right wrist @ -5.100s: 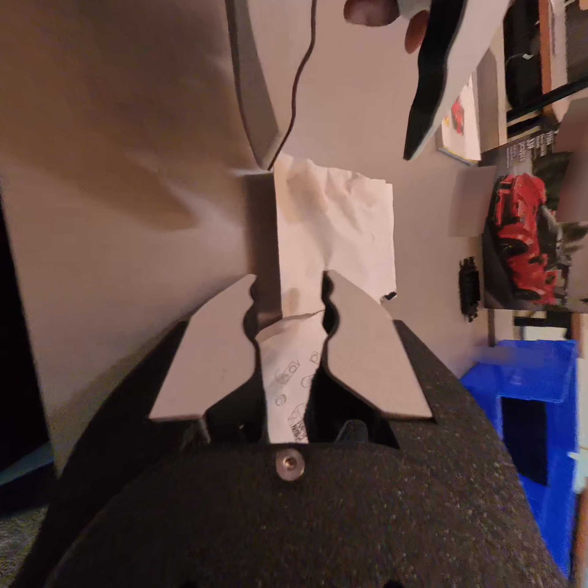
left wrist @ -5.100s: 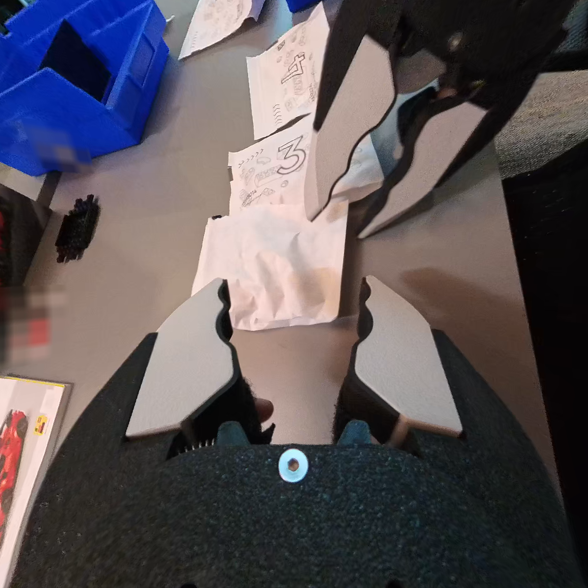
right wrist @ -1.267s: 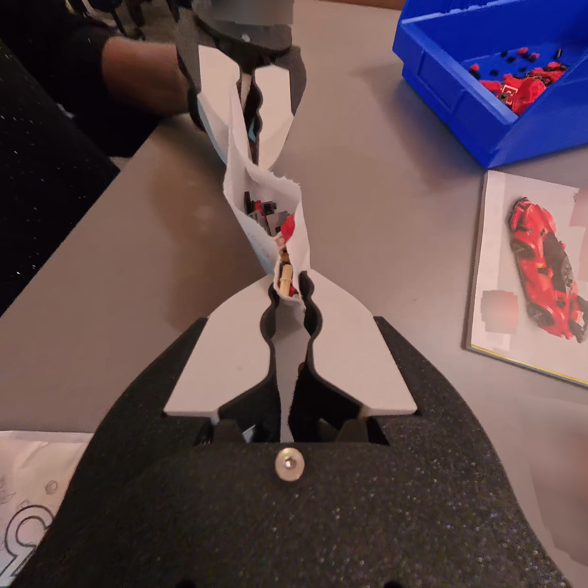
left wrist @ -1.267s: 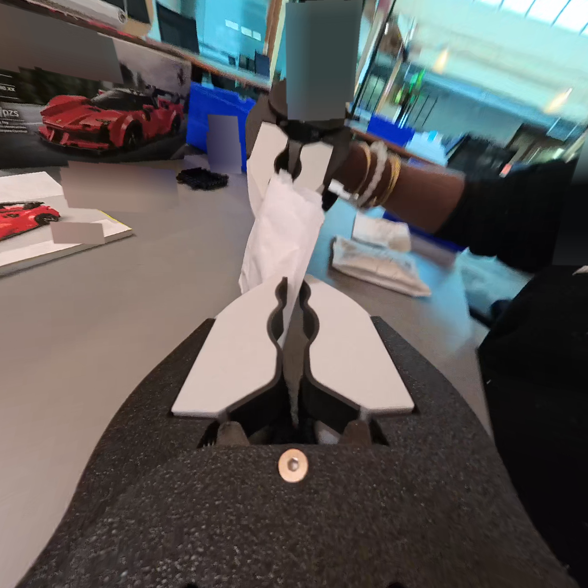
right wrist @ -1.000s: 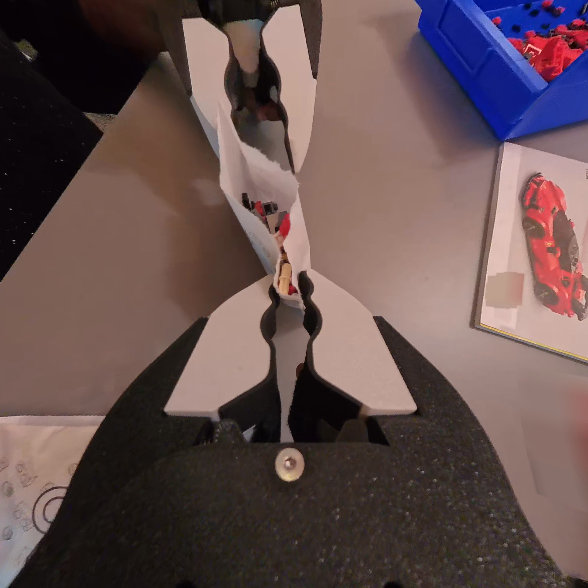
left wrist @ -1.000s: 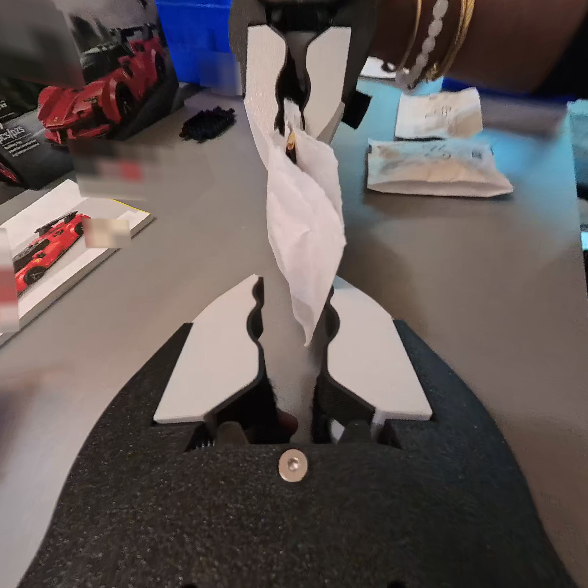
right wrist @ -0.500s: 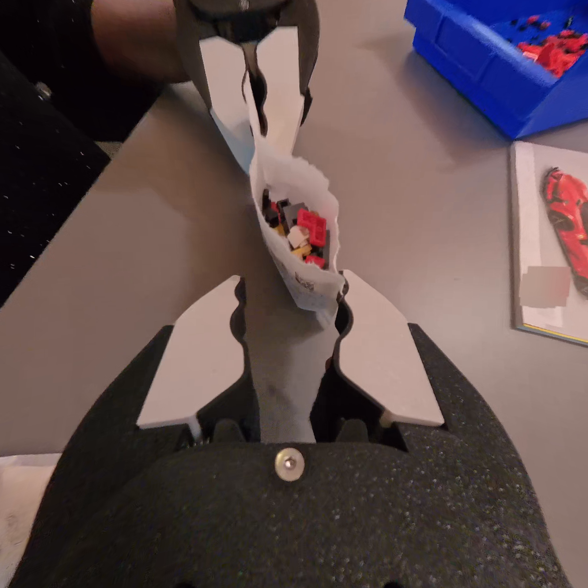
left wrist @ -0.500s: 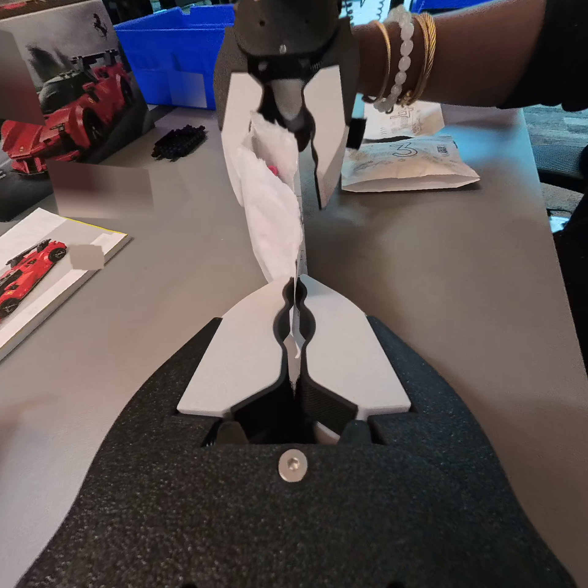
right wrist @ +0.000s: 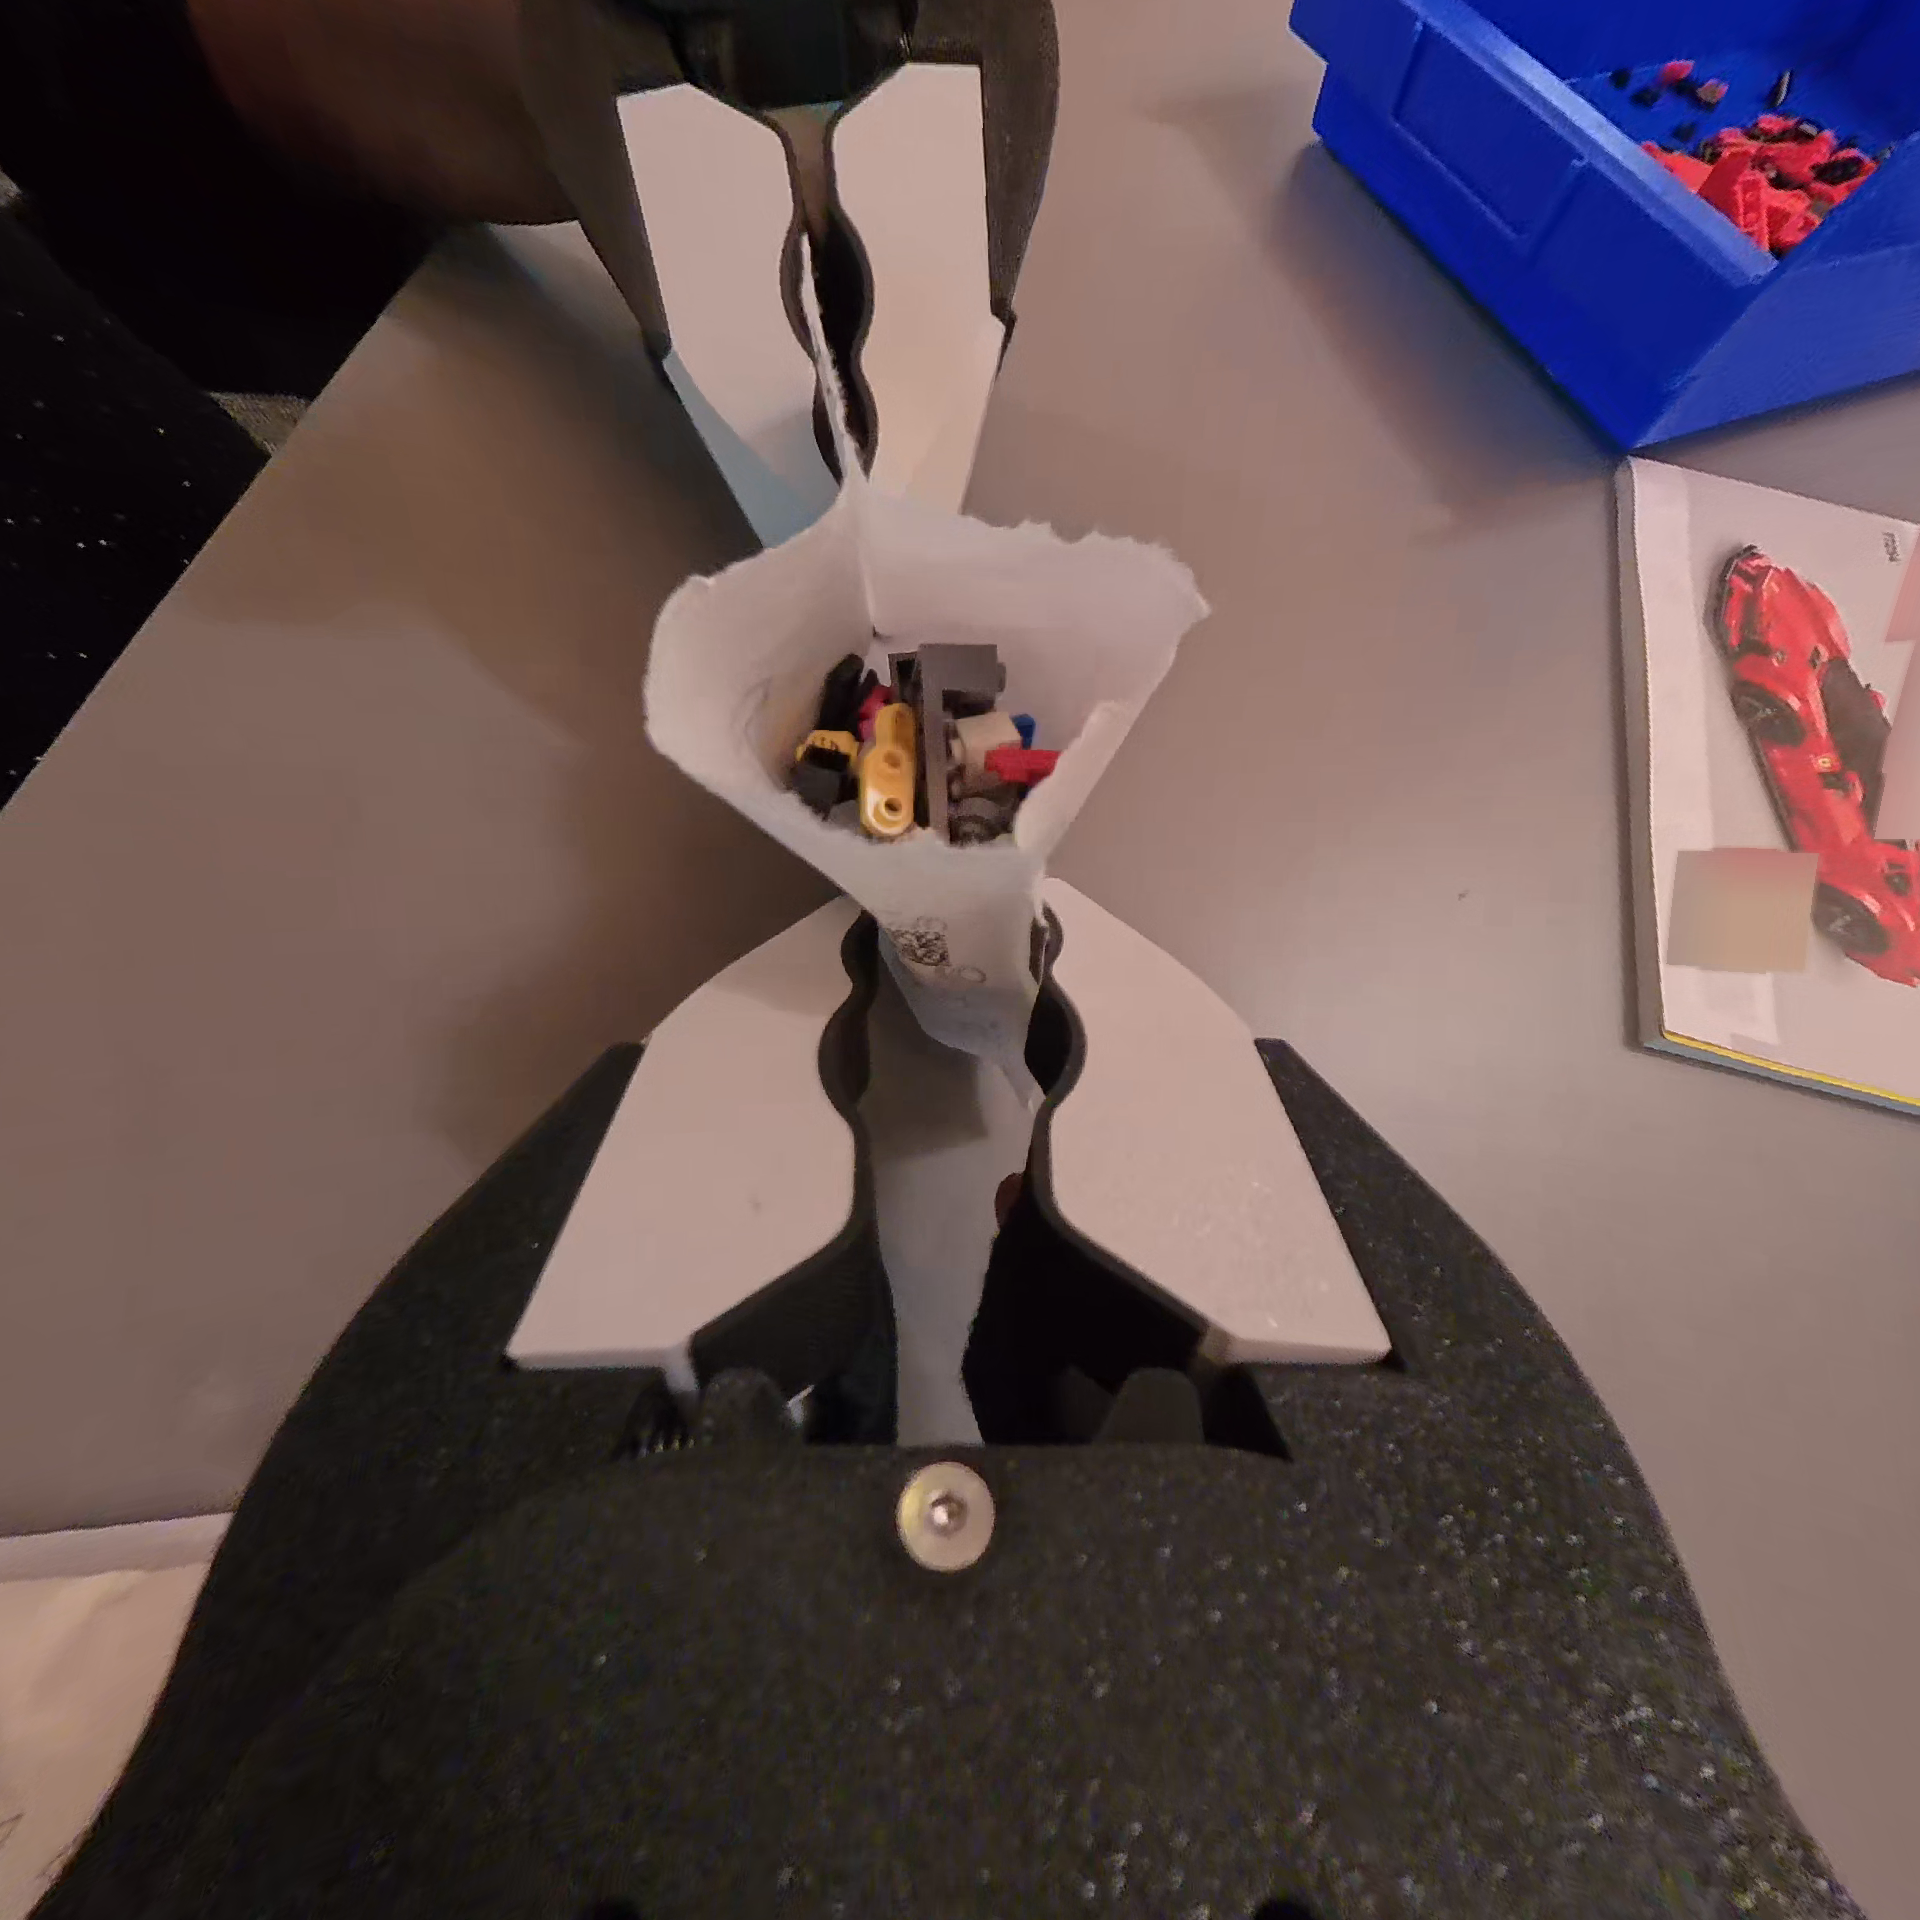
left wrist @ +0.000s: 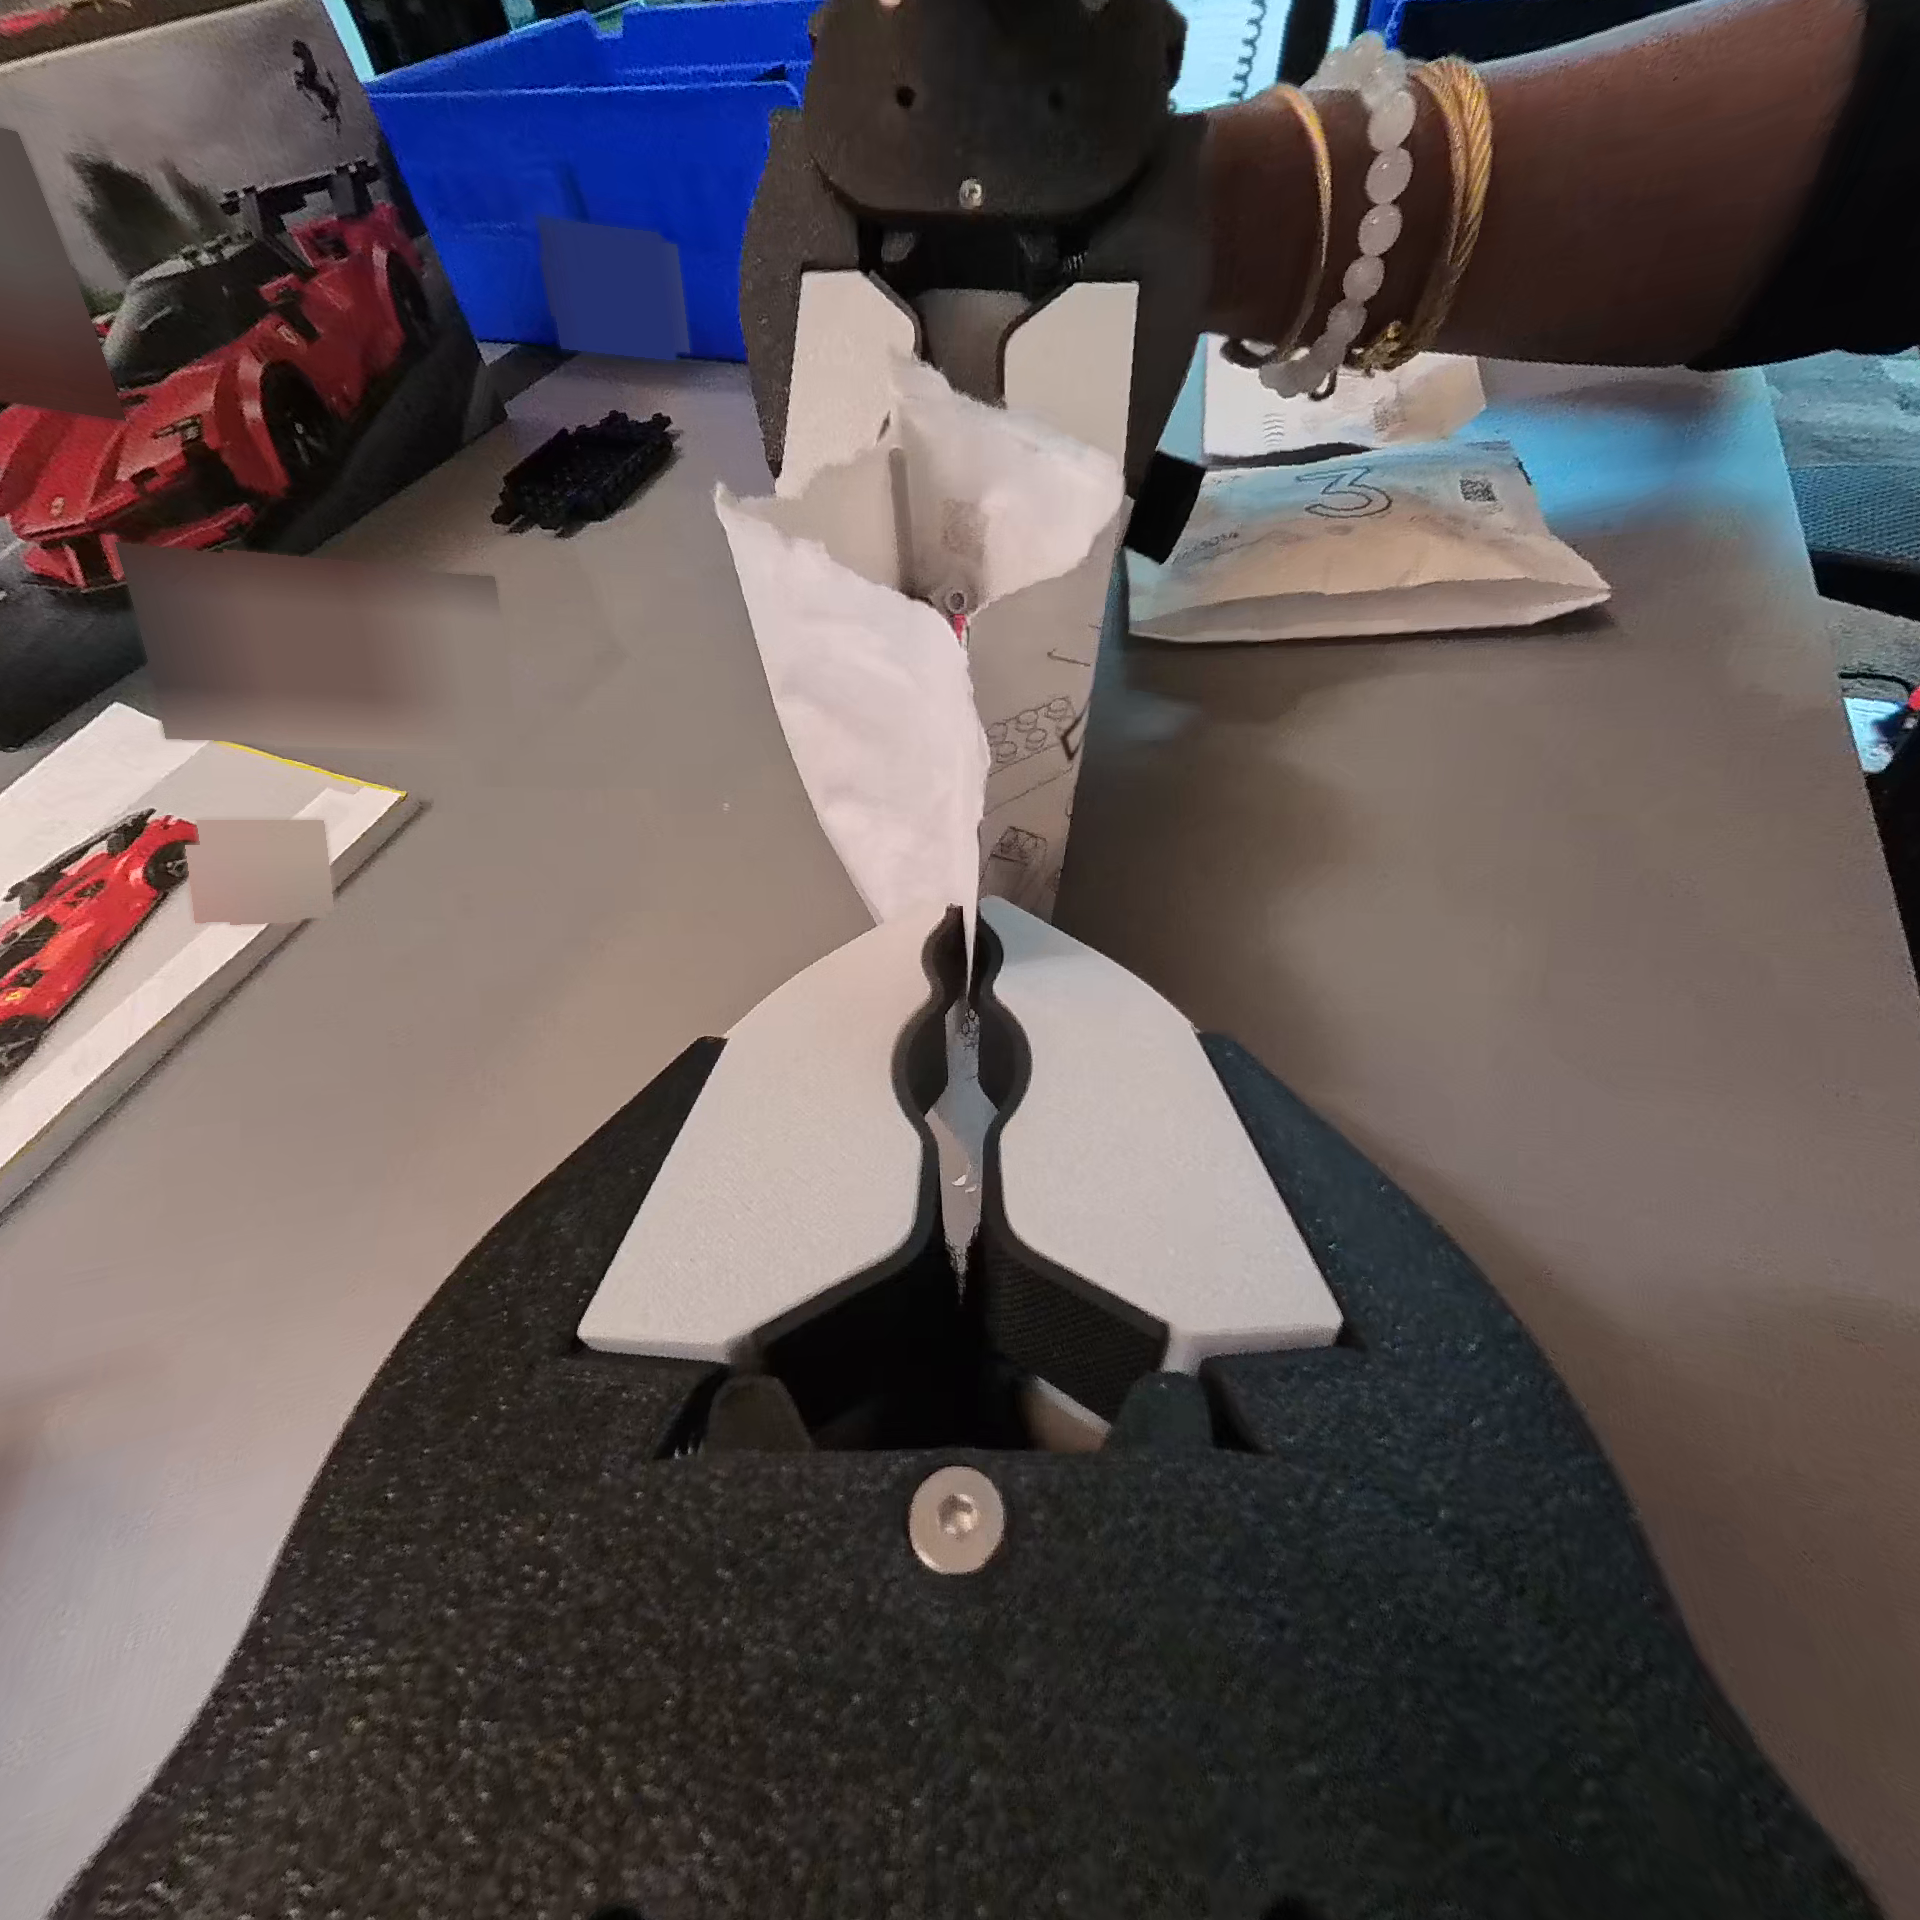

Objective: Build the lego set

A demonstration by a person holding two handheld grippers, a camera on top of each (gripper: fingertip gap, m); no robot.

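Table (left wrist: 1455,935), grey: blue bin (right wrist: 1558,260), booklet (right wrist: 1766,790).

Paper bag (right wrist: 935,644), white, torn open, holding small bricks (right wrist: 914,758) (mixed colours), held above table between both claws.

Left claw (left wrist: 961,925): clamped on bag's edge.

Right claw (right wrist: 951,935): apart, bag's other edge between its fingers.

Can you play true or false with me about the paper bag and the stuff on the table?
1. The white paper bag is torn open at the top. True.
2. The bag is empty. False: small toy bricks in yellow, grey, red and black sit inside.
3. The left gripper pinches an edge of the bag. True.
4. The blue bin holds green balls. False: it holds red and black pieces.
5. The booklet shows a red car. True.
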